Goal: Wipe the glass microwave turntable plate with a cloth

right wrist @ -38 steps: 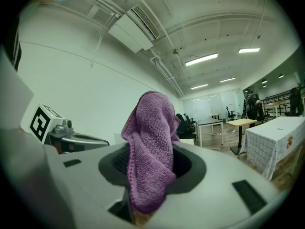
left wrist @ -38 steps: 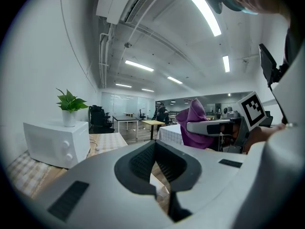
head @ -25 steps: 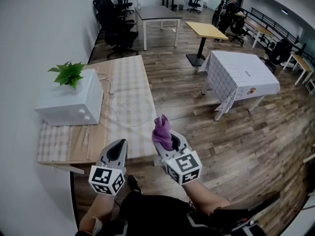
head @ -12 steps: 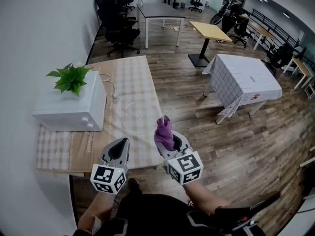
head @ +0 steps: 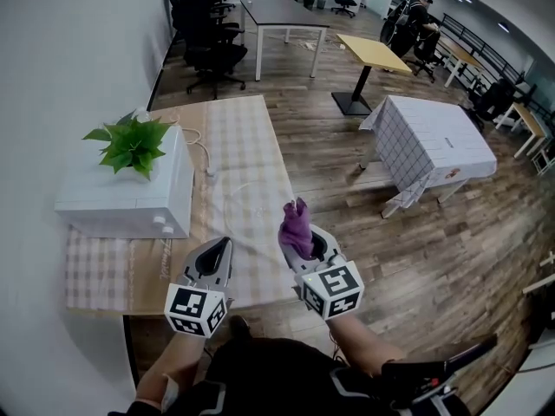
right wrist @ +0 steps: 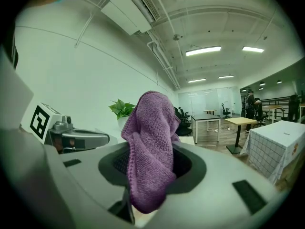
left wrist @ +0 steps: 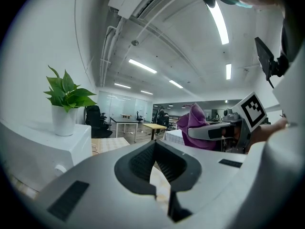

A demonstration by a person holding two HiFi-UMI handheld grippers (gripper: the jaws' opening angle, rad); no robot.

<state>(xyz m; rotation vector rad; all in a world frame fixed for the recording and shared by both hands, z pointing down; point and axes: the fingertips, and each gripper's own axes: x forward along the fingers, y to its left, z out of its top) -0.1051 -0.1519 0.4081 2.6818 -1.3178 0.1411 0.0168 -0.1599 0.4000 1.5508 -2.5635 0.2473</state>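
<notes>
The glass turntable plate (head: 250, 208) lies flat on the checked table cover, faint and see-through, just right of the white microwave (head: 130, 193). My right gripper (head: 300, 235) hovers at the table's near edge, shut on a purple cloth (head: 297, 222) that sticks up from its jaws. From the right gripper view the cloth (right wrist: 148, 149) drapes over the right gripper (right wrist: 152, 171). My left gripper (head: 216, 251) is beside it at the left, over the near edge, jaws together and nothing in them. Neither touches the plate.
A potted plant (head: 132, 144) stands on the microwave. A white cable (head: 198, 150) runs over the long table (head: 113, 271) behind it. Across the wooden floor to the right stands a cloth-covered table (head: 434, 141); office chairs (head: 204, 24) and desks are further back.
The table, microwave and plate have come a little nearer in the head view. Both grippers have shifted slightly right; the cloth stays clamped in the right one.
</notes>
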